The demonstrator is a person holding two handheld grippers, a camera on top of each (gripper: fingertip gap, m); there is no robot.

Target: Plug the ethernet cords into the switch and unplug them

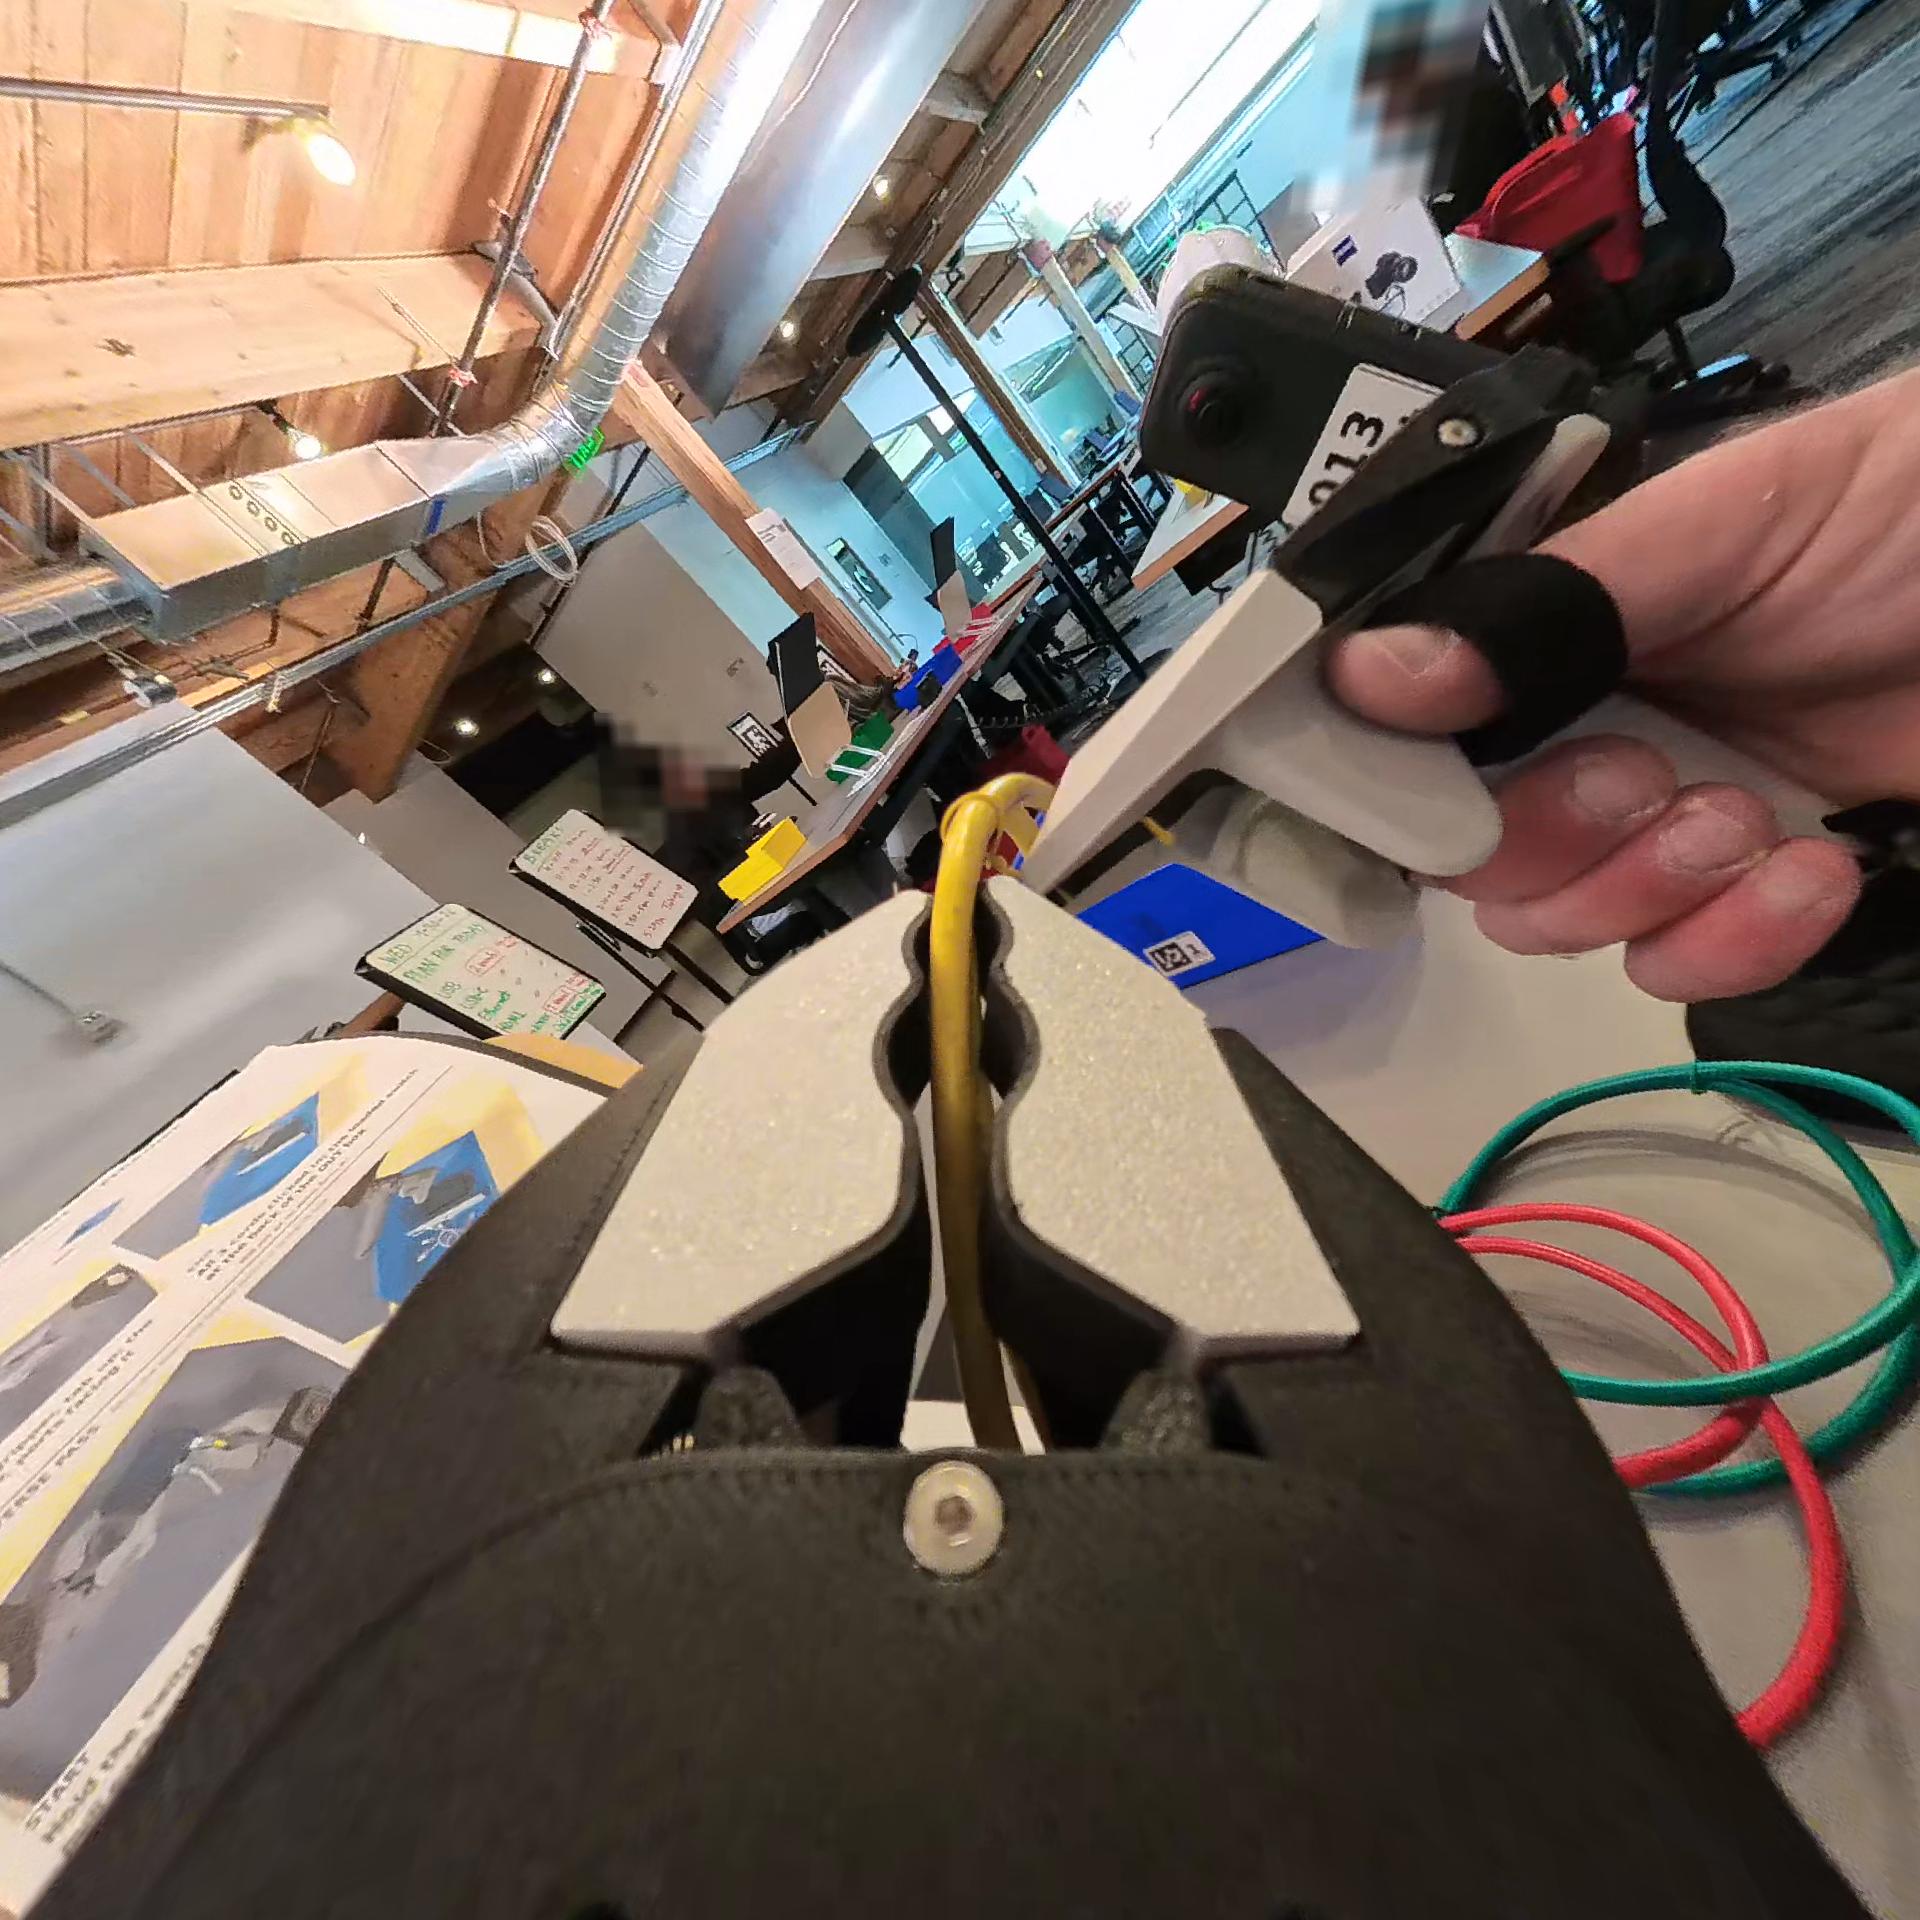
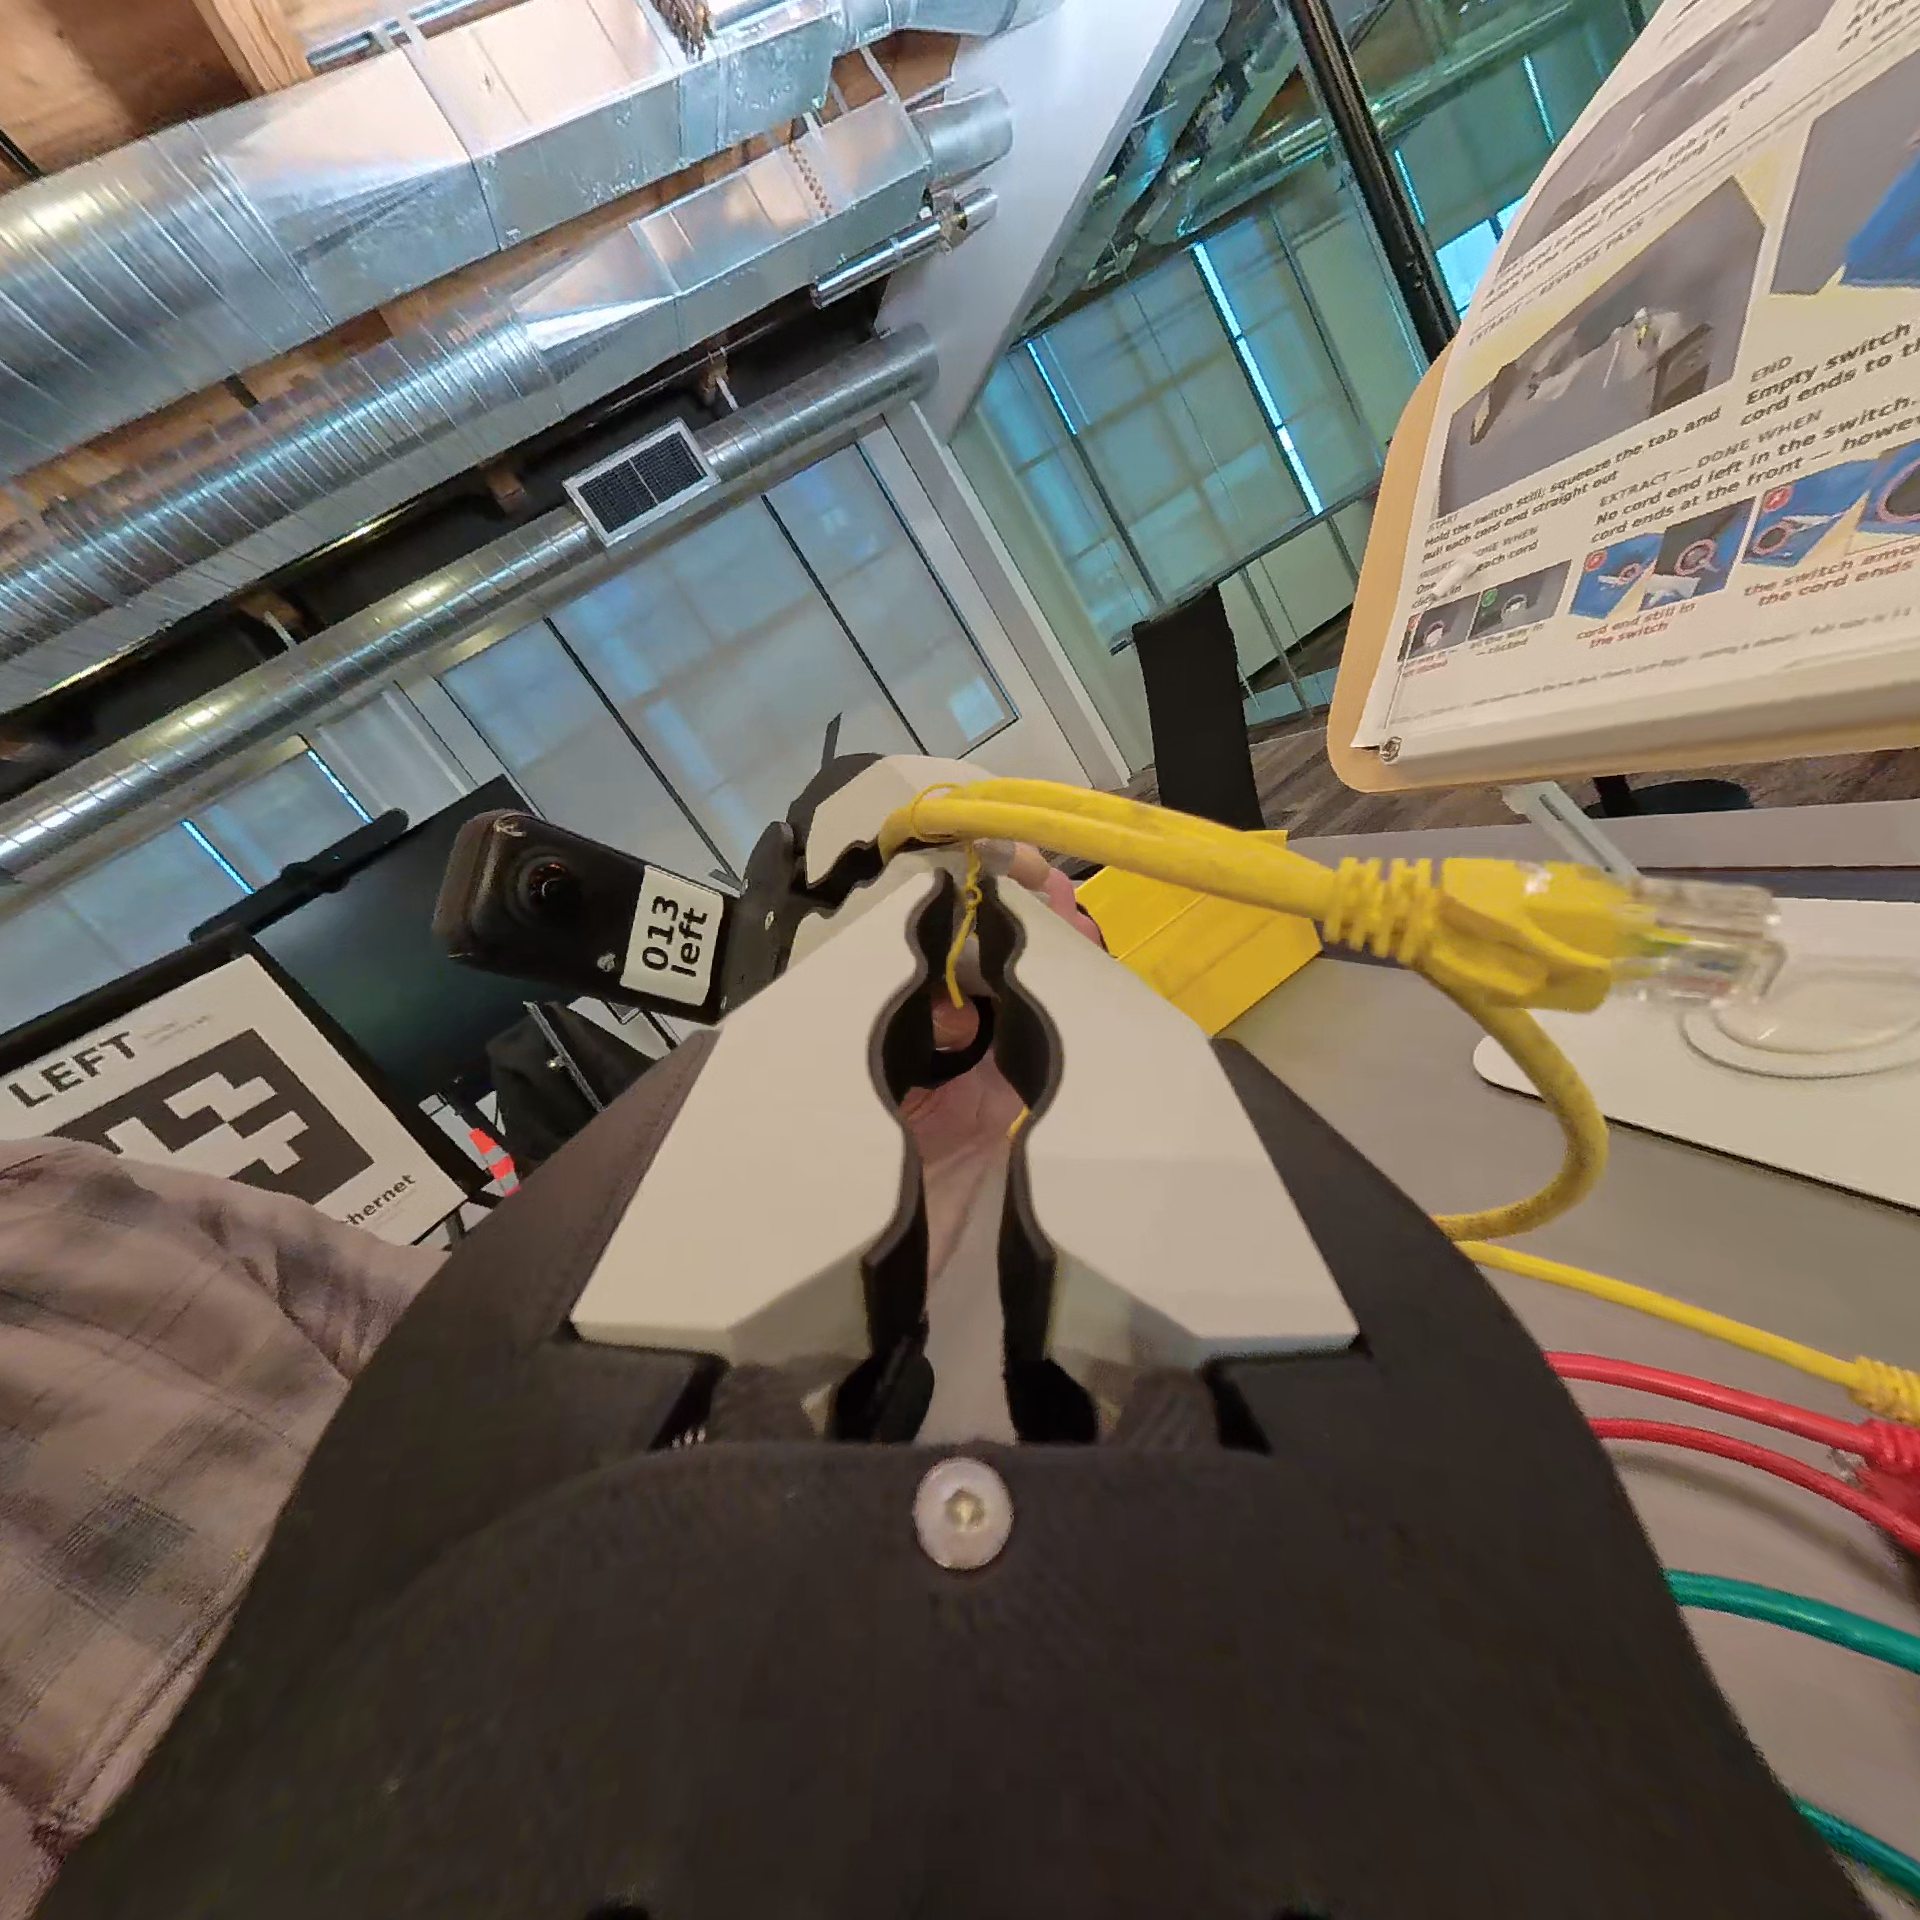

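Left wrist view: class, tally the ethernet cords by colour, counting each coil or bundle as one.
Yellow cord: 1, clamped in the left gripper
Green cord: 1, coiled on the table
Red cord: 1, coiled with the green
Total: 3

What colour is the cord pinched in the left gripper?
Yellow ethernet cord, pinched by the left gripper; clearest in left wrist view.

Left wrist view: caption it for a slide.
Left gripper shut on the yellow cord, right gripper close beyond it, red cord and green cord coiled on the table.
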